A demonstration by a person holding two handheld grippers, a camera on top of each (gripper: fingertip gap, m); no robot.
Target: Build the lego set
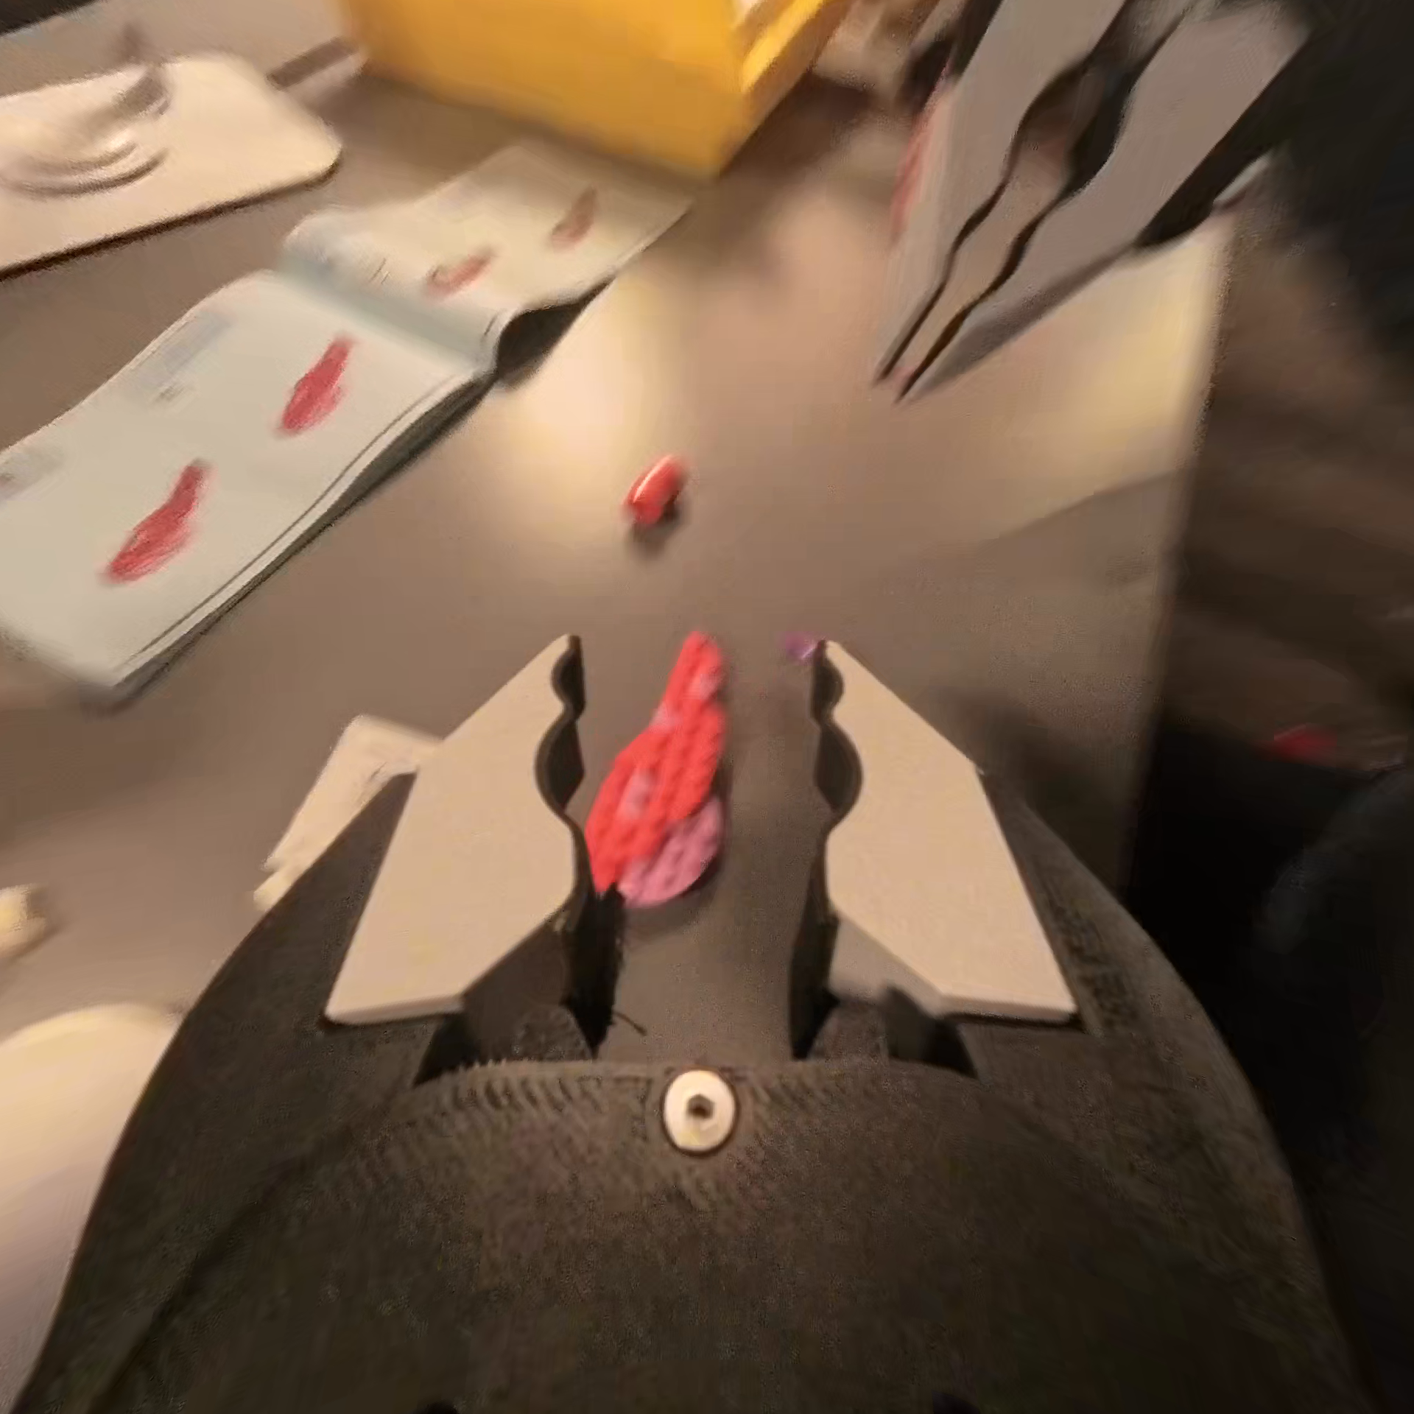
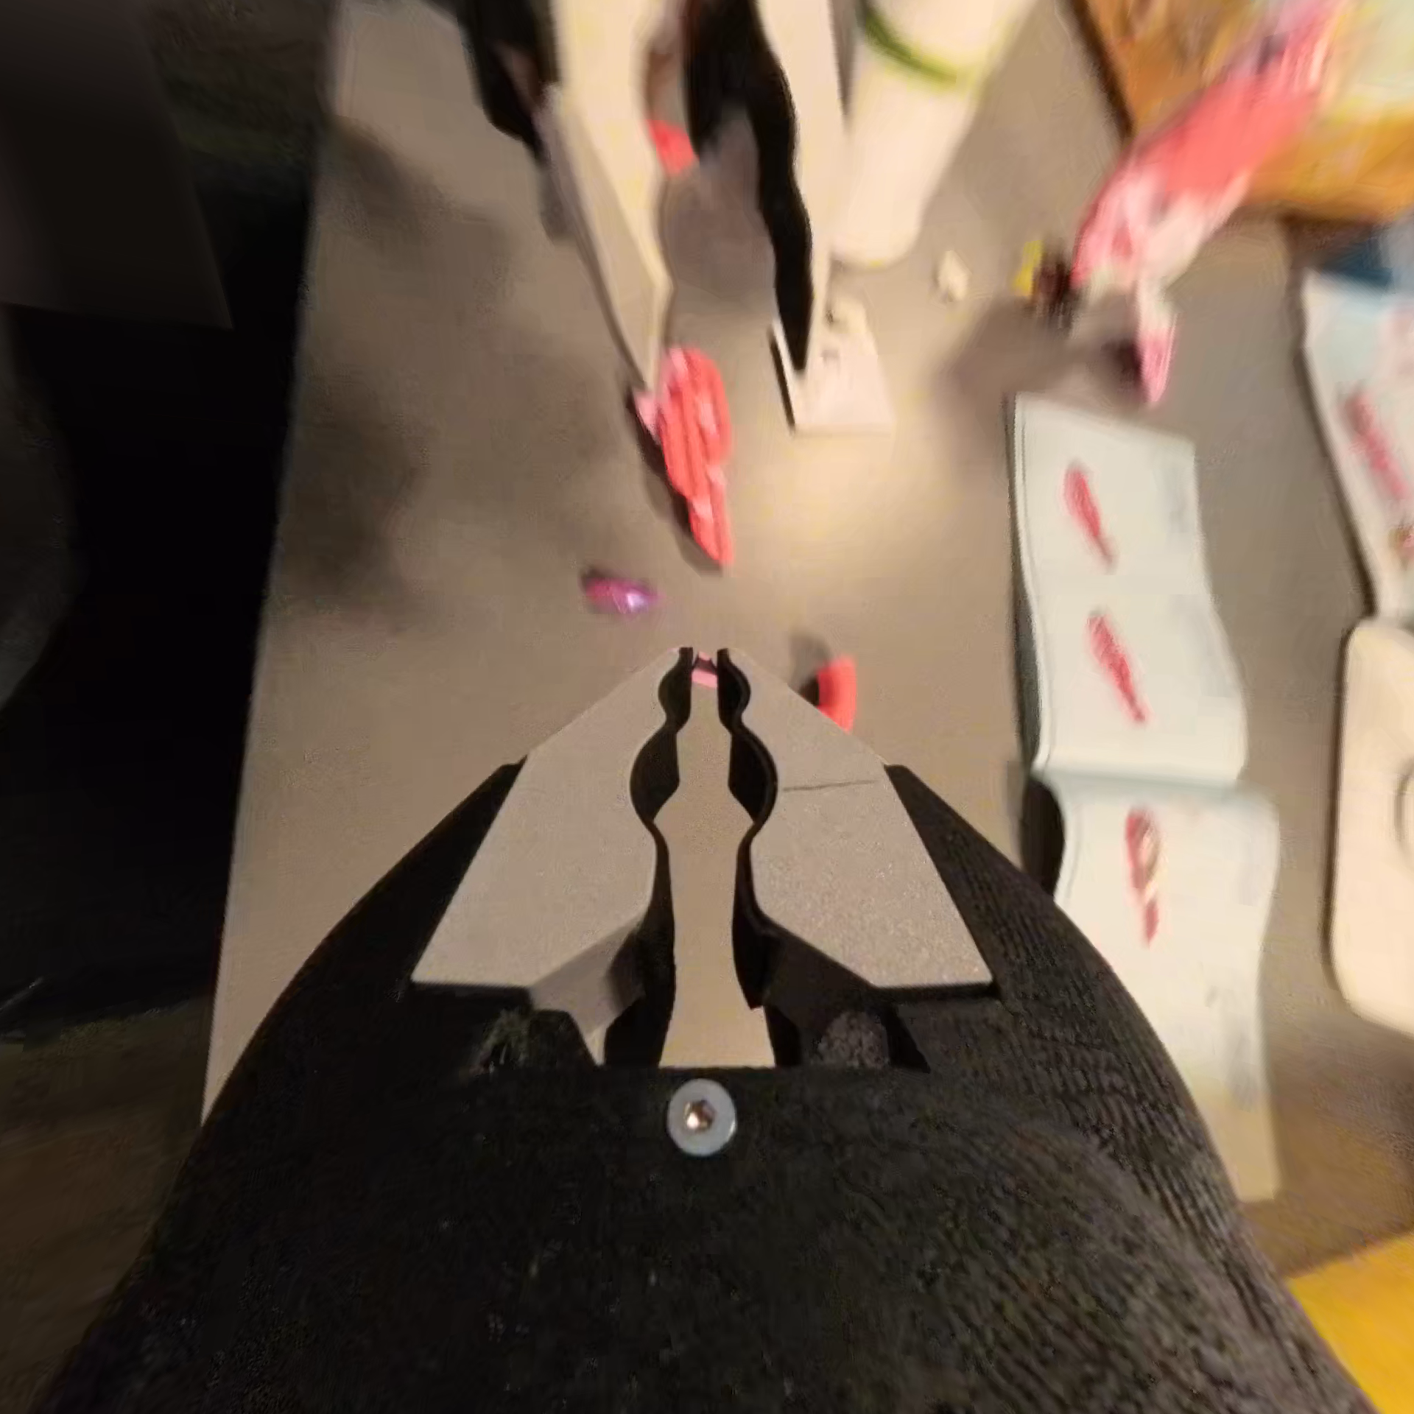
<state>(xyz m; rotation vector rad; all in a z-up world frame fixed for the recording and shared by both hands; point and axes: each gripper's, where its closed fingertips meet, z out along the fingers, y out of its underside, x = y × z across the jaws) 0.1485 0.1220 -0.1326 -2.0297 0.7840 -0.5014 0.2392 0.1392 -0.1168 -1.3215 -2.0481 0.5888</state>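
Seemingly, through the blur, the right tool (image 2: 702,659) pinches a small pink piece (image 2: 702,676) at its tips; keep that grip steady. Beyond it on the bench (image 2: 474,689), the left tool (image 1: 698,654) stands open astride the red studded model (image 1: 666,773), not gripping.

Both of your views are smeared by motion. The open booklet (image 1: 229,459) runs off the left edge, its red pictures unreadable. The yellow box (image 1: 581,69) is cut by the top edge. The small pink piece (image 2: 702,676) between your right gripper's (image 2: 702,655) fingertips is mostly hidden.
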